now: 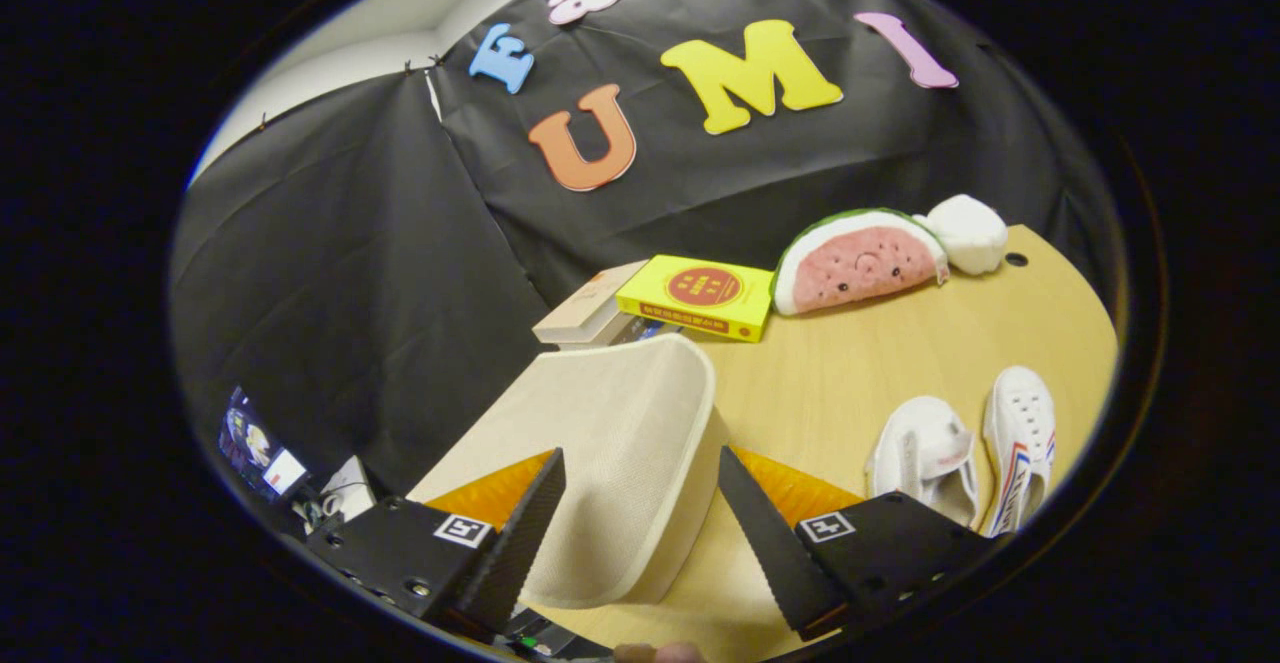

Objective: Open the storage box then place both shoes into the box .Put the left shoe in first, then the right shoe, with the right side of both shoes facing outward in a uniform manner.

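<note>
Between the two fingers of the gripper [640, 533] lies the storage box [610, 463], a cream-coloured fabric box with a fine woven texture and a thick rounded rim. Its broad pale face is turned up and tilted, and it fills the gap between the fingers; whether this face is a lid I cannot tell. The fingers stand wide apart, one on each side of the box, and I cannot tell if they touch it.

To the right of the box, beyond the right finger, the two white shoes [965, 453] lie side by side on the worktop [860, 363], close together. The outer one shows red and blue stripes on its side.

The worktop is of light wood with a rounded edge and a small dark hole near its far corner. Behind the box a yellow book [698, 295] with a red circle lies partly on a grey-beige book [588, 311]. Just beside them a watermelon-slice plush toy [860, 261] rests, touching a white plush toy [968, 231]. A black cloth wall [360, 273] closes the booth behind.
</note>
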`<state>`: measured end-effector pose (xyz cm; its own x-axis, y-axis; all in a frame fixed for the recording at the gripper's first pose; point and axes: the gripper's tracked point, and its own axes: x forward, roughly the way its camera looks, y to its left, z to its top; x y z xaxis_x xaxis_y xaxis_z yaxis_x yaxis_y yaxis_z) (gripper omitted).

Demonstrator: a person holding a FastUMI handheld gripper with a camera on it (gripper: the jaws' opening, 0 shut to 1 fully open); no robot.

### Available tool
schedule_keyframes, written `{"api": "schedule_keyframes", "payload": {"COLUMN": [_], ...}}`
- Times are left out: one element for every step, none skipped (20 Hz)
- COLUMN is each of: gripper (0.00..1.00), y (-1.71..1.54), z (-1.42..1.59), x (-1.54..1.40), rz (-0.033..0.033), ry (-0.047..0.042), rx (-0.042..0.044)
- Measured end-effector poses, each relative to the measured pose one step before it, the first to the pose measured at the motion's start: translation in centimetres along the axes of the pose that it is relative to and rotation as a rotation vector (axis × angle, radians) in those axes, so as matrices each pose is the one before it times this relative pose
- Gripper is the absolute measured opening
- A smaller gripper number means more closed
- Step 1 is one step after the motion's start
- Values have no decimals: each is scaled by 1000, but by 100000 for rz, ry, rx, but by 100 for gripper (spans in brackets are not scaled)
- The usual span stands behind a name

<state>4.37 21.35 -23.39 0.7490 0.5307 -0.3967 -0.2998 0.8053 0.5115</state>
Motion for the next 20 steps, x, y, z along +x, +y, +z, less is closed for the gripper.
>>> {"api": "schedule_keyframes", "payload": {"gripper": [95, 95, 95, 95, 95, 95, 95, 95, 96, 96, 96, 96, 96, 96, 96, 96, 96, 95, 93, 91], "y": [121, 14, -133, -50, -45, 62, 114, 51, 78, 44, 115, 16, 25, 224, 119, 15, 43, 154, 251, 297], "z": [-410, -458, -222, -373, -158, -290, -195, -352, -154, -44, -45, -121, -76, -175, -148, -73, 208, -185, 339, 215], "x": [316, 293, 233, 181, 257, 266, 190, 266, 275, 3, 156, 159, 214, 153, 170, 97, 72, -149, -369, 113], "rz": [1180, 424, 105, 87, 444, 880, 1188, 1092, 991, 734, 686, 634, 702, 1020, 1017, 1004, 649, 327, 1085, 336], "ry": [1428, 965, 1005, 1123, 1110, 1306, 1324, 1623, 1017, 595, 596, 669, 856, 1113, 1401, 1202, 344, 230, 19, -562], "rx": [1827, 2170, 2416, 2638, 3373, 4127, 4513, 3823, 3087, 2415, 2022, 1769, 2108, 2782, 2569, 2613, 2500, 1685, 600, -304]}}
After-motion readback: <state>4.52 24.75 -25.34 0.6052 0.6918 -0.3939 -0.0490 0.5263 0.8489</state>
